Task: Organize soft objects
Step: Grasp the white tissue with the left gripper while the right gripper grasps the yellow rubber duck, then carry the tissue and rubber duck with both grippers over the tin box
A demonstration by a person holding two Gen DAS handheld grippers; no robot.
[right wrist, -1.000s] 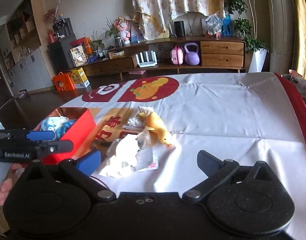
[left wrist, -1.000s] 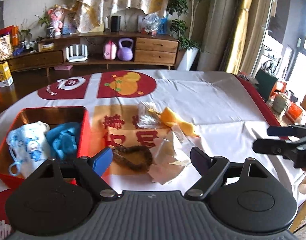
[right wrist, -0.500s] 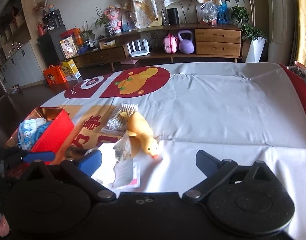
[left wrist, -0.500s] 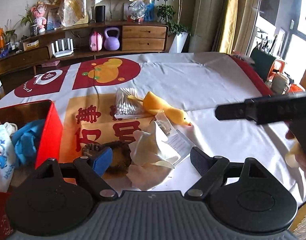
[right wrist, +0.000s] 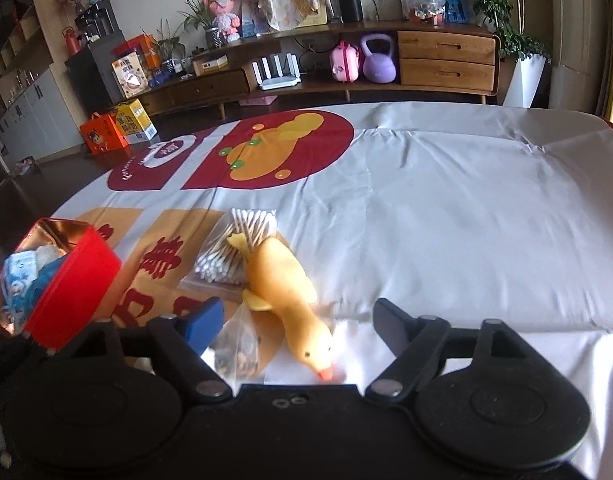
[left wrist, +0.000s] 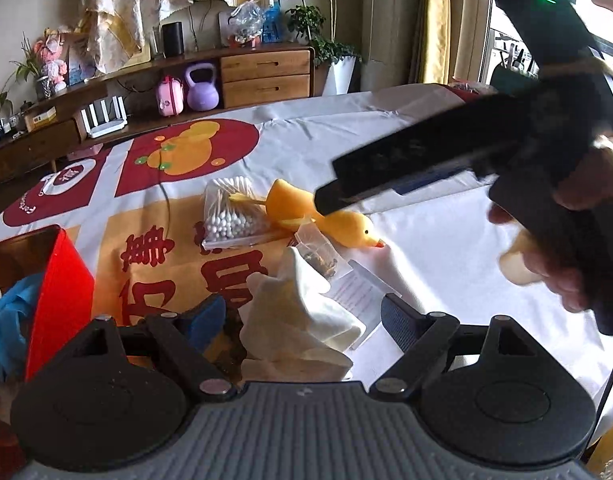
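Observation:
A yellow soft duck (right wrist: 280,280) lies on the tablecloth with its beak toward me. My right gripper (right wrist: 296,322) straddles its head; the jaws are closing and the pads stand clear of it. In the left wrist view the same gripper (left wrist: 330,200) reaches in from the right over the duck (left wrist: 342,224). A crumpled white cloth (left wrist: 302,320) sits between the fingers of my left gripper (left wrist: 302,322), which is open and not pressing on it. The red box (left wrist: 62,276) at the left holds a blue cloth (left wrist: 10,312) and a printed fabric item (right wrist: 18,280).
A clear bag of cotton swabs (left wrist: 230,216) lies just behind the duck. A small clear bag with dark bits (right wrist: 236,344) and a paper card (left wrist: 354,296) lie by the cloth. A person's hand (left wrist: 566,272) holds the right gripper. The white tablecloth (right wrist: 466,220) stretches right.
Both grippers have come forward and down over the pile. The right gripper now straddles the duck with narrower jaws. The white cloth now sits between the left fingers.

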